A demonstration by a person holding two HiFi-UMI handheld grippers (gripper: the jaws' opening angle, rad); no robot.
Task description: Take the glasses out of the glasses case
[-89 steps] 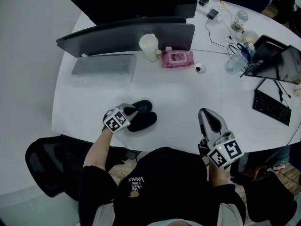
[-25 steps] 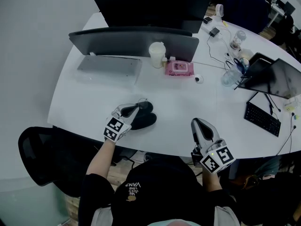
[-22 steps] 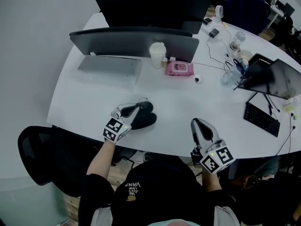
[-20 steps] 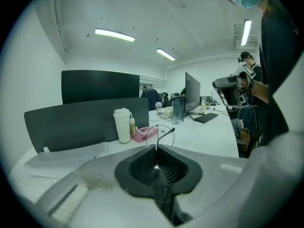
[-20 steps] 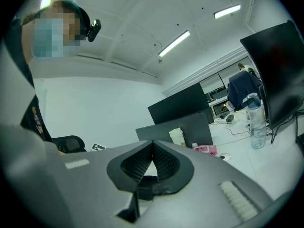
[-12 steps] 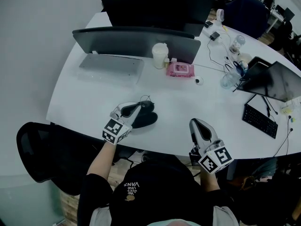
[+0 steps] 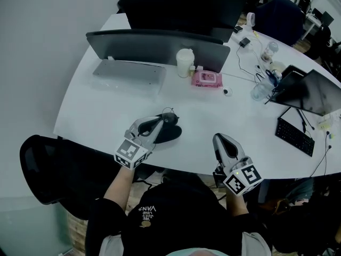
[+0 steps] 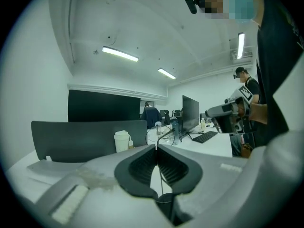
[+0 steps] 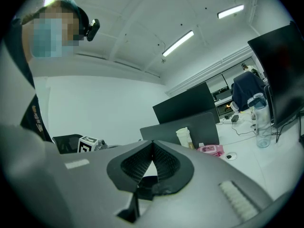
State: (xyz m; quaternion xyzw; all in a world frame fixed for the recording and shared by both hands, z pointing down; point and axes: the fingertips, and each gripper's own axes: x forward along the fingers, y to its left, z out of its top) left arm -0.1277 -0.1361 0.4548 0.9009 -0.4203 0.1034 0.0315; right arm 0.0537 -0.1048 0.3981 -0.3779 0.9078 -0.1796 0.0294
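An open black glasses case (image 7: 167, 135) lies near the front edge of the white table (image 7: 96, 116). My left gripper (image 7: 164, 120) reaches over the case and is shut on a pair of thin wire glasses (image 7: 170, 112), held just above the case's far half. In the left gripper view the glasses' temple runs up between the closed jaws of the left gripper (image 8: 156, 148), and a round lens (image 8: 161, 133) shows past the tips. My right gripper (image 7: 219, 138) rests at the table's front edge, well right of the case, shut on nothing; its closed tips (image 9: 152, 144) show no object.
Behind the case stand two dark monitors (image 7: 160, 44), a silver keyboard (image 7: 129, 74), a white cup (image 7: 185, 62) and a pink wipes pack (image 7: 205, 79). At the right are a plastic bottle (image 7: 260, 90), a laptop (image 7: 314, 92) and a black keyboard (image 7: 295, 136). A black chair (image 7: 45, 164) stands at my left.
The left gripper has closed on the glasses and drawn them slightly up and back from the case. The right gripper has stayed at the table edge.
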